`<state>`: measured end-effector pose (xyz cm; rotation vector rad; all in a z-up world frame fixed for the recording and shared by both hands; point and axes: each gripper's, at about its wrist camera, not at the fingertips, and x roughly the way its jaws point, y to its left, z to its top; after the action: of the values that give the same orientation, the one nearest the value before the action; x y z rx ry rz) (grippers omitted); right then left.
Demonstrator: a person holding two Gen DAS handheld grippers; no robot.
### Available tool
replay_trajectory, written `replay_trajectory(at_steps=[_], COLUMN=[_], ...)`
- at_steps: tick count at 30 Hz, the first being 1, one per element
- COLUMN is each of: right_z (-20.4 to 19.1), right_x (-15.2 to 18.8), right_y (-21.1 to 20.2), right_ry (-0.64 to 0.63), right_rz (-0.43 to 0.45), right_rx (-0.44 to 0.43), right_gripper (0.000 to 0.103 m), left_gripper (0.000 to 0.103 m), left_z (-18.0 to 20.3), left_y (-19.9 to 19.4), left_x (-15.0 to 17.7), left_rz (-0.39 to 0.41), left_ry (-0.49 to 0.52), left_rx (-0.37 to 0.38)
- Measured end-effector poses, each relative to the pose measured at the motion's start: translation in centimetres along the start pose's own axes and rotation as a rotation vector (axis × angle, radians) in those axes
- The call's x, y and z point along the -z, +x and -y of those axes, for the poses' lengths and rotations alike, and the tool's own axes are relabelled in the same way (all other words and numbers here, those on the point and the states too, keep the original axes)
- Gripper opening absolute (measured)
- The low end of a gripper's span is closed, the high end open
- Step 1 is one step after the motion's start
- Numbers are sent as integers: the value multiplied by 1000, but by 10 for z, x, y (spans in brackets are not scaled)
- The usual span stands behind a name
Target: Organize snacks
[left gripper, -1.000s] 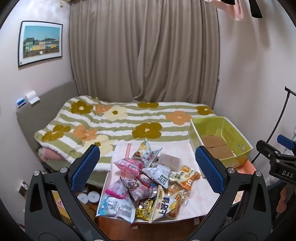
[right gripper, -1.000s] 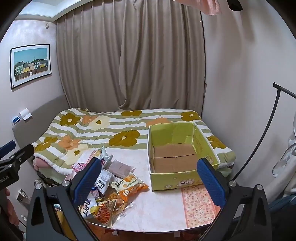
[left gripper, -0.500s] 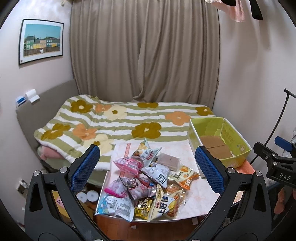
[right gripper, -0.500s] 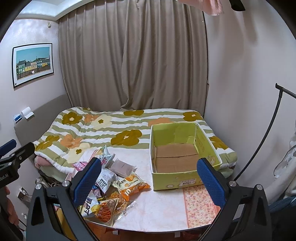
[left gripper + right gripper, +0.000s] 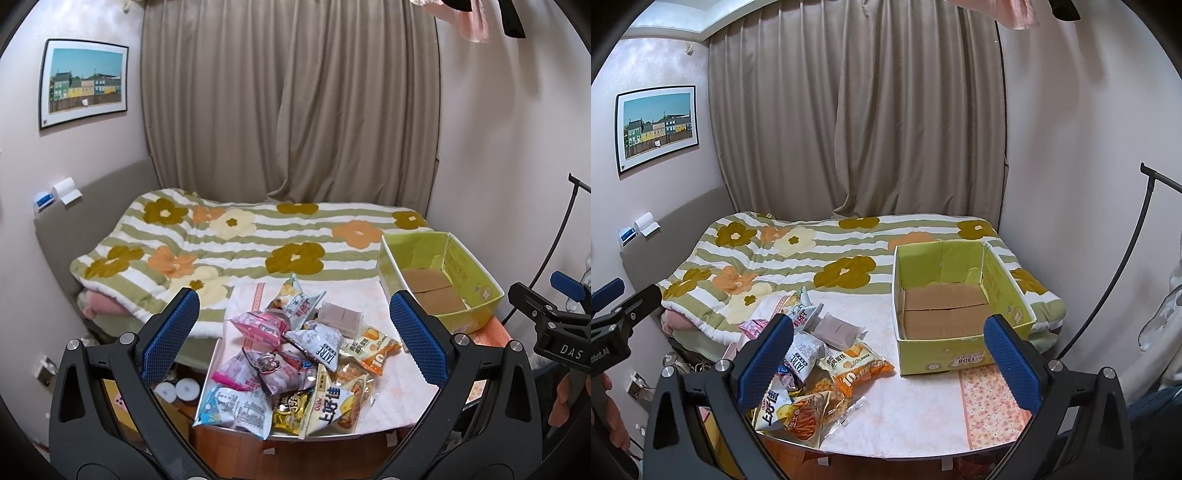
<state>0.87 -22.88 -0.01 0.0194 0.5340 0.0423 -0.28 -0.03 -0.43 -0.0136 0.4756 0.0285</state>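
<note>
A pile of several snack bags [image 5: 295, 362] lies on the left part of a small white-topped table [image 5: 923, 406]; the pile also shows in the right wrist view [image 5: 812, 365]. A yellow-green cardboard box [image 5: 956, 295] stands open and empty on the table's right side, also in the left wrist view [image 5: 439, 280]. My left gripper [image 5: 295, 336] is open and empty, held above and in front of the pile. My right gripper [image 5: 890, 354] is open and empty, held above the table between pile and box.
A bed with a flowered striped blanket [image 5: 240, 243] lies right behind the table. Curtains [image 5: 857, 110] and walls close the room. A black stand pole [image 5: 1126, 266] rises at the right. A pink floral cloth [image 5: 993, 402] covers the table's right front.
Both grippers have drifted slightly, so the table and box sit a little lower in view. Nothing was taken hold of or moved.
</note>
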Motion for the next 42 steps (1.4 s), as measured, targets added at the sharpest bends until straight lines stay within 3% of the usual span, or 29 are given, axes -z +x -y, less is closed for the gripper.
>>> replay_trajectory(at_steps=[42], right_z=[-8], right_x=[1], right_y=[-2], right_ry=[8], right_rz=[5], right_rx=[-12], right_gripper=[103], left_gripper=[102], left_z=[-5], left_y=[3], left_x=[-1], left_rz=[-8], left_ry=[-9], left_rx=[12])
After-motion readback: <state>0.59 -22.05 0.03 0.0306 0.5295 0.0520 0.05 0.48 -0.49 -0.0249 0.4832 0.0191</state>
